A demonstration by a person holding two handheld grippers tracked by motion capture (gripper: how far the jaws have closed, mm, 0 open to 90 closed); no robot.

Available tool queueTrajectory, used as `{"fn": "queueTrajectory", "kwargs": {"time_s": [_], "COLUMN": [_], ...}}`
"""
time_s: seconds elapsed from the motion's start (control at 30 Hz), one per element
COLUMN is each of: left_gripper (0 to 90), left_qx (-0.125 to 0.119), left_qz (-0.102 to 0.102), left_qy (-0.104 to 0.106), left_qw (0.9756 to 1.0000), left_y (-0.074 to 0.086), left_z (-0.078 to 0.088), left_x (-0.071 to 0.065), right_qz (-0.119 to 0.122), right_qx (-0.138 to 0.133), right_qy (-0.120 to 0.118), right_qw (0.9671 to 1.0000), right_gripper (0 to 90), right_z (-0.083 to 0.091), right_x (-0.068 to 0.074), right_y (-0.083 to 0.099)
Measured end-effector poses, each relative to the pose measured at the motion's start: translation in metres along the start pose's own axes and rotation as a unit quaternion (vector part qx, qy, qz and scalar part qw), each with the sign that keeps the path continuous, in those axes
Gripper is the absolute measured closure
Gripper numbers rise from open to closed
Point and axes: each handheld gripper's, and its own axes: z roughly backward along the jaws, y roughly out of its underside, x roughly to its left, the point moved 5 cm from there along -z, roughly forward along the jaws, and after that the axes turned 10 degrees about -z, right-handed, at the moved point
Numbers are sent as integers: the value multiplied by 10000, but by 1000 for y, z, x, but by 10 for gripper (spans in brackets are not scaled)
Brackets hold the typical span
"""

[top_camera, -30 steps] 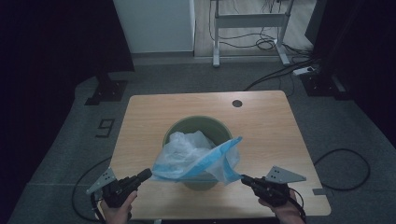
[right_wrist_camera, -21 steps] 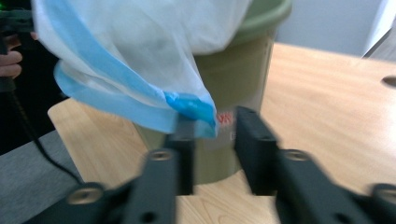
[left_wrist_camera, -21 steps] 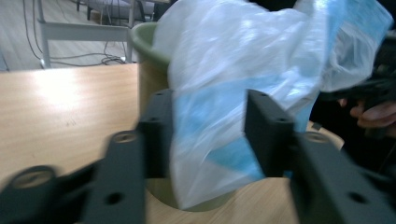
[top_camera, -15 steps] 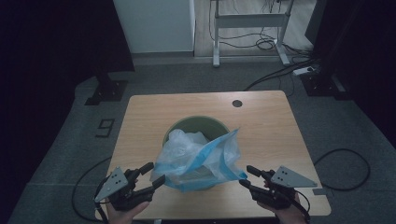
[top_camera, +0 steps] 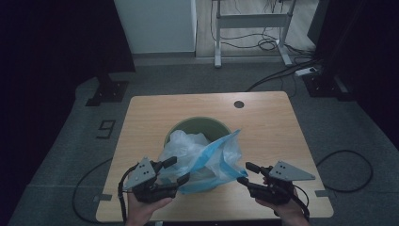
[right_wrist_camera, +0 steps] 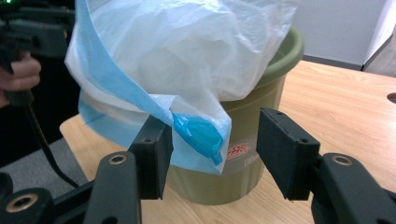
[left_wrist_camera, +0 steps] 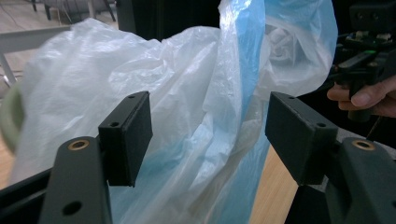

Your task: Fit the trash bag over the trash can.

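A second ago both grippers pinched the blue plastic bag (top_camera: 207, 157) by its edges; both have just been opening. The left gripper (top_camera: 173, 171) has let go and pulled back up, its pads apart with the bag loose between them. The right gripper (top_camera: 248, 173) has released too and lifted slightly. The bag's stretched corner has slackened and now droops over the green bin (top_camera: 197, 126).

A bin (top_camera: 201, 128) stands on the bench (top_camera: 273, 117), about midway across it. A plastic bag (top_camera: 207, 157) sits in the bin and spills over its near rim. The left gripper (top_camera: 176, 170) is just left of the bag, perhaps touching it; the right gripper (top_camera: 248, 173) is just right of it, apart
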Motion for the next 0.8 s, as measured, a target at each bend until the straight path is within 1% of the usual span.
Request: {"fn": "queueTrajectory", "kwargs": {"time_s": [0.03,0.07,0.1,0.17,0.2,0.23,0.27,0.33,0.43,0.6,0.67,0.8], "left_gripper": [317,319,334,432,484,556,611,750,896,900,900,900], "left_qx": [40,70,103,133,137,127,119,89,87,144,127,143], "left_qz": [-3,-13,-46,-47,-43,-56,-64,-61,-20,60,74,83], "left_qy": [17,-9,-88,-170,-244,-305,-317,-219,-133,-258,-252,-267], "left_qw": [10000,10000,9999,9998,9996,9994,9994,9997,9999,9995,9996,9995], "left_y": [0,0,0,0,-1,-1,-1,-2,-2,-5,-6,-9], "left_z": [-4,-6,-9,-12,-14,-14,-15,-16,-18,-21,-22,-23], "left_x": [0,0,0,0,1,1,2,3,6,9,9,10], "right_qz": [-32,-83,-104,-146,-155,-145,-141,-122,-82,-20,22,71], "right_qx": [0,-3,-15,-26,-33,-36,-42,-78,-134,-267,-346,-415], "right_qy": [-2,0,6,17,13,12,10,-17,-87,-240,-325,-416], "right_qw": [10000,10000,9999,9999,9999,9999,9999,9999,9998,9994,9989,9983], "right_gripper": [452,452,452,446,437,424,414,388,363,329,319,320], "right_z": [-1,-2,-3,-4,-4,-3,-2,2,12,28,33,33], "right_x": [-1,-3,-4,-4,-4,-3,-2,1,8,19,25,33], "right_y": [-1,-2,-3,-5,-5,-5,-4,-3,-2,-7,-12,-27]}}
